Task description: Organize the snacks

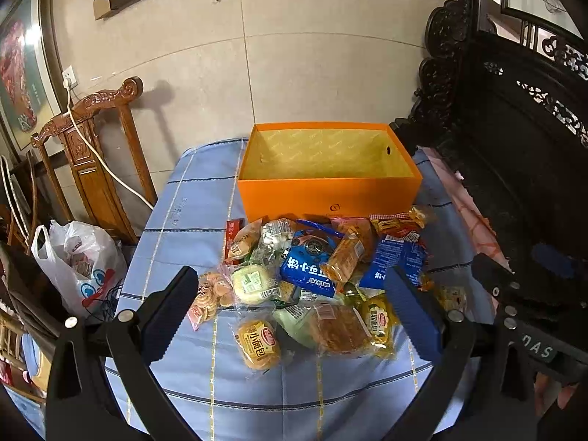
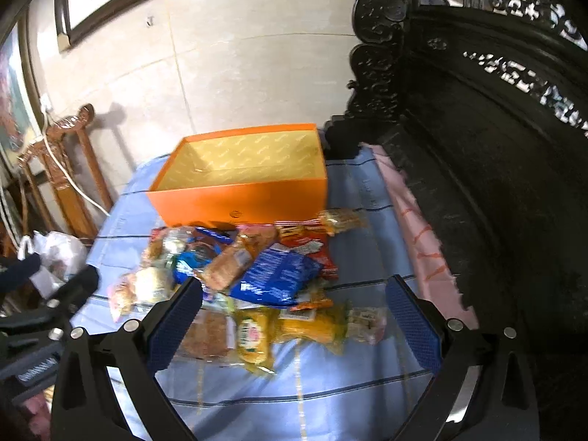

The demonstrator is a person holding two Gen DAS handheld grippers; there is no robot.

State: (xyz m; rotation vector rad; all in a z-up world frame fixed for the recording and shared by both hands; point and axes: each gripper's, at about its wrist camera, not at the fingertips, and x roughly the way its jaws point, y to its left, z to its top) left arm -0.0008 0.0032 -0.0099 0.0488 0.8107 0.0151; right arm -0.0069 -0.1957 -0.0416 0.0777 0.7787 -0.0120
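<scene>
Orange, one open box [image 1: 328, 193] stands at the far side of my surface [image 1: 191, 228], one snack heap [image 1: 316, 279] touching its near wall. My left tool [image 1: 290, 312] and right tool [image 2: 294, 312] hover spread, empty. Bare cloth lies left and near.

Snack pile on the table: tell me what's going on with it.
A person holds a gripper in each hand above a heap of wrapped snacks on a blue checked tablecloth. The left gripper and right gripper are both open and hold nothing. The orange box behind the pile looks empty, so sorting has not started.
</scene>
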